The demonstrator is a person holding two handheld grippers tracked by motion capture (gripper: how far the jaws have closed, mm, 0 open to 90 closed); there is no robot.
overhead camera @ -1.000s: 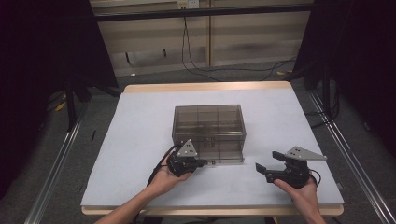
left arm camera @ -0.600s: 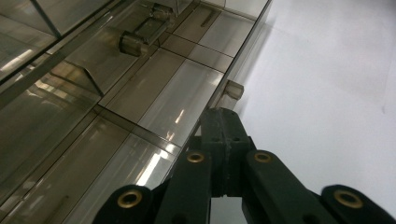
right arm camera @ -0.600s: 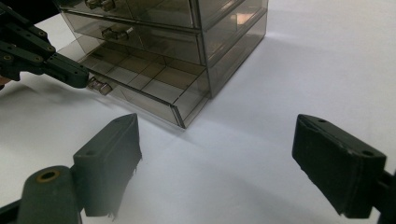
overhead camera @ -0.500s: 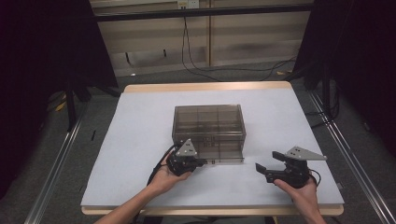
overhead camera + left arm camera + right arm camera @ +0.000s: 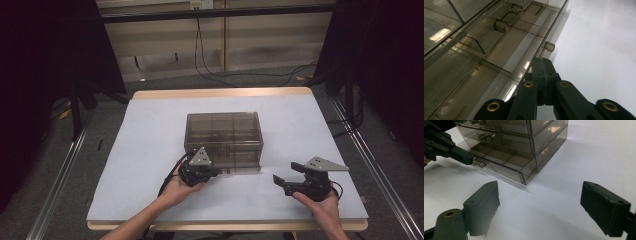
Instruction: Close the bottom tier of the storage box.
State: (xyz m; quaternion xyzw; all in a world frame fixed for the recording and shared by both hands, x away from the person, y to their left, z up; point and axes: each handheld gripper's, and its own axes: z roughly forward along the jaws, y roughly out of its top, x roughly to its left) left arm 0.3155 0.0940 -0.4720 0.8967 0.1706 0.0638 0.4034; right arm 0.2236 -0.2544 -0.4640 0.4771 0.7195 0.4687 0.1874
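A smoky see-through drawer cabinet stands mid-table. Its bottom drawer is pulled partway out toward me. My left gripper is shut, its tip against that drawer's front edge, right beside a small clear knob. Whether it pinches anything I cannot tell. In the right gripper view the left gripper touches the drawer front next to two knobs. My right gripper hovers over the table right of the cabinet, open, with nothing between its jaws.
The white table top has free room on all sides of the cabinet. Upper drawers of the cabinet are closed. Metal rails run along both table sides, and cables lie on the floor behind.
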